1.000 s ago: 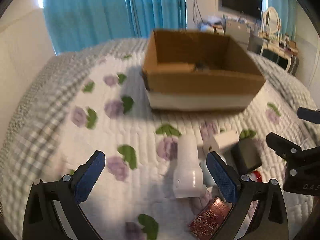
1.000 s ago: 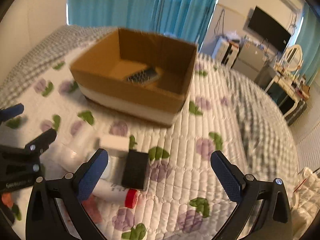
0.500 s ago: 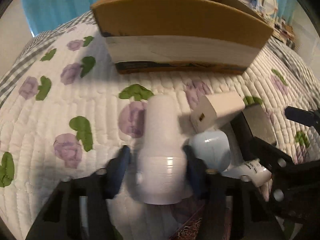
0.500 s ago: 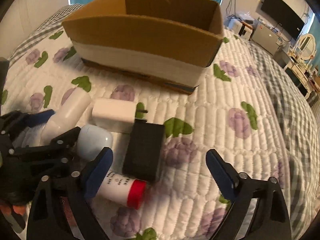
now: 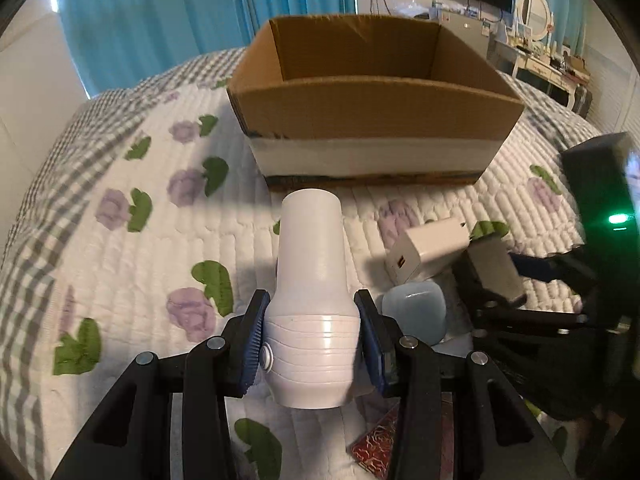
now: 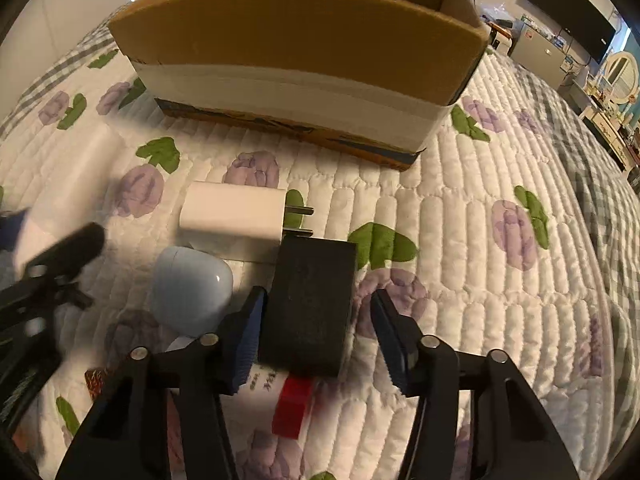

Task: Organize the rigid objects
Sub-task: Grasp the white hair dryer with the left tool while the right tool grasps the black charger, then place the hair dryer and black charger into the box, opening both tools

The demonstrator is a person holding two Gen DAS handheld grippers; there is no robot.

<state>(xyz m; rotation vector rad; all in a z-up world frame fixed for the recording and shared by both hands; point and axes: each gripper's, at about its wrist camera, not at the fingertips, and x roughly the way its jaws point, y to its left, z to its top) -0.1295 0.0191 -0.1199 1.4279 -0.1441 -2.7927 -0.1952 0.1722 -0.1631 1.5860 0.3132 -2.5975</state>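
Note:
My left gripper [image 5: 310,344] is shut on a white bottle [image 5: 310,292] and holds it pointing toward the open cardboard box [image 5: 372,120]. My right gripper [image 6: 318,336] is open, its jaws on either side of a black box [image 6: 310,304] lying on the quilt, with a gap on the right side. A white charger [image 6: 234,218] and a pale blue earbud case [image 6: 190,290] lie just left of the black box. A white tube with a red cap [image 6: 292,406] lies partly under the black box. The cardboard box [image 6: 304,52] stands beyond them.
A red patterned card [image 5: 378,444] lies on the quilt below the left gripper. The floral quilt [image 6: 480,240] covers the bed. Blue curtains [image 5: 160,12], a TV and a dresser with a mirror [image 5: 534,12] stand far behind.
My left gripper closed on the white bottle and lifted it from the quilt. My right gripper moved down and forward and narrowed around the black box.

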